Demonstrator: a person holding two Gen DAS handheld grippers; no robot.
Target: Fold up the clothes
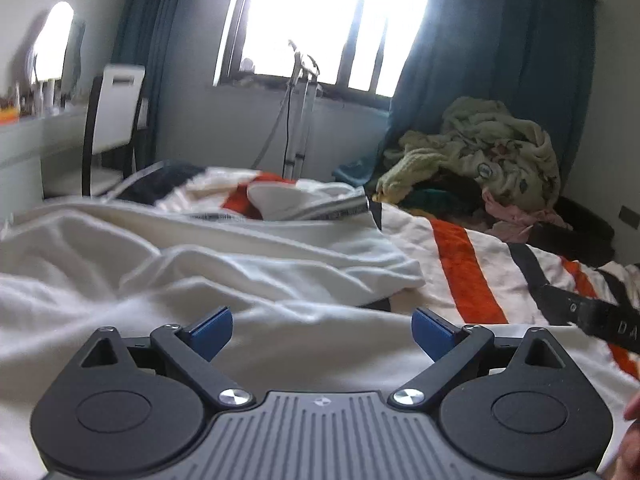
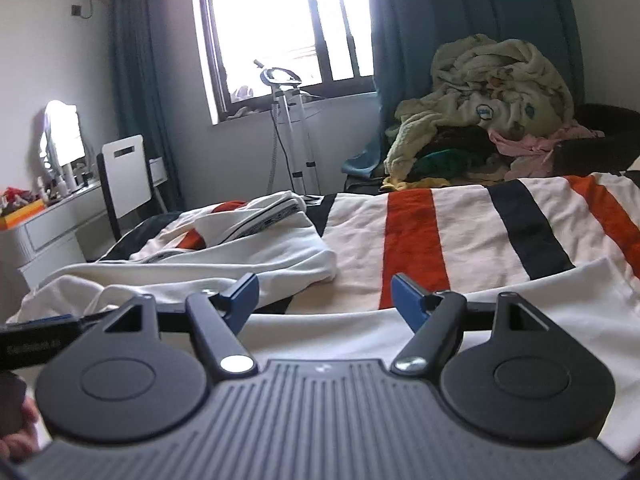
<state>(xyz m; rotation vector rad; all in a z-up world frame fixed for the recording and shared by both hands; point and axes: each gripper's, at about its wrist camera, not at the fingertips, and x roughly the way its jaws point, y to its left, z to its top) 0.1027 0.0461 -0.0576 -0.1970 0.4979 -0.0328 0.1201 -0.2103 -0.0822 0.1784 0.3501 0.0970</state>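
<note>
A white garment lies crumpled across the bed, over a white bedspread with orange and black stripes. Its patterned trim band shows at the far end. It also shows in the right wrist view. My left gripper is open and empty, just above the near white cloth. My right gripper is open and empty, above the near edge of white cloth. The tip of the right gripper shows at the right of the left wrist view.
A heap of unfolded clothes sits at the far right of the bed against blue curtains. A white chair and desk stand at the left. A garment steamer stand stands under the window.
</note>
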